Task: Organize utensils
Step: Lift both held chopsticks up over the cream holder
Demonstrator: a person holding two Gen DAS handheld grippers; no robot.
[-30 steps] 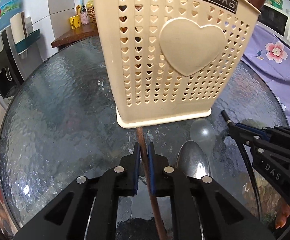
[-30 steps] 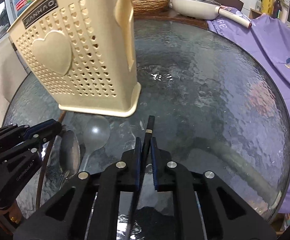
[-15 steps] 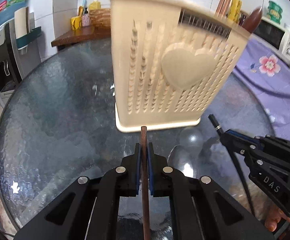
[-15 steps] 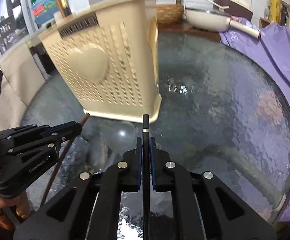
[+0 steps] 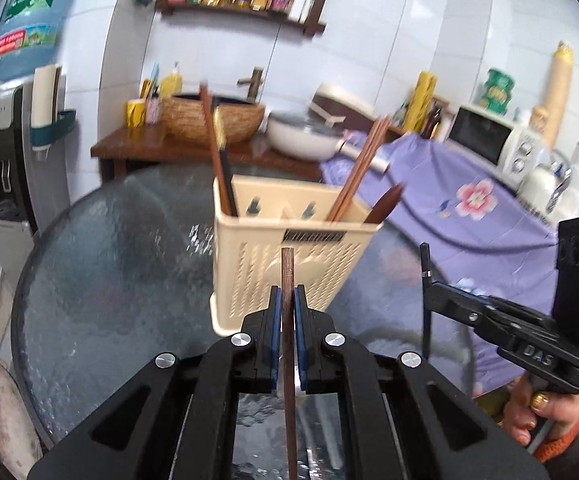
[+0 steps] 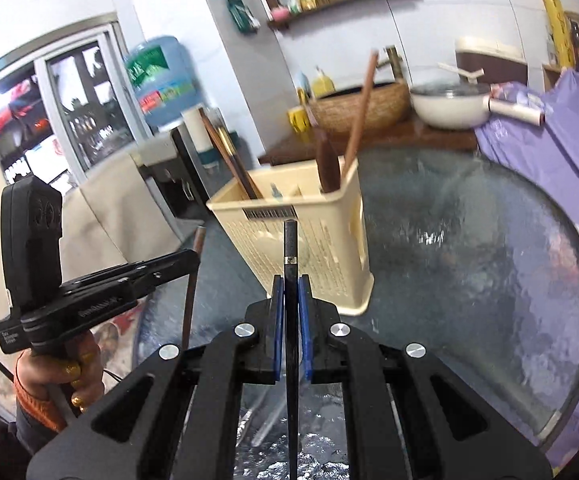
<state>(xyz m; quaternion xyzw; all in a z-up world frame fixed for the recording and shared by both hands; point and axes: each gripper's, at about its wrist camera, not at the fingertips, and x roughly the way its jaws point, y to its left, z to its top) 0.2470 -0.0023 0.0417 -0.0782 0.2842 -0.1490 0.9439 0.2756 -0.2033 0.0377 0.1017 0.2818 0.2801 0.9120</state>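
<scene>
Clamping a brown wooden chopstick (image 5: 288,280) between its blue pads (image 5: 275,320), the left gripper (image 5: 287,300) is narrowed to the stick's width; the chopstick's long axis runs along the fingers, its blunt end poking out past the tips toward the far side, where the cream utensil holder (image 5: 289,264) stands, and its other end passing back under the gripper body. The right gripper (image 6: 290,292) is closed the same way on a black chopstick (image 6: 290,248) with a thin metal band near its forward end; this one also lies along the fingers and points away toward the holder. Seen from the left wrist view, the right gripper sits at the right edge, held by a hand (image 5: 545,412) with gold-painted nails, and there the black chopstick stands close to upright. Seen from the right wrist view, the left gripper is at the left, and the brown chopstick hangs through it nearly vertical. The holder rests upright on the round textured glass table (image 5: 109,280), on the far side of both grippers. It is perforated, with a raised heart on the near wall, and already carries several brown chopsticks (image 5: 353,168) leaning right, a dark pair (image 5: 219,160) leaning left, and a dark wooden spoon handle (image 5: 385,202). Motion blur softens the holder's pattern.
</scene>
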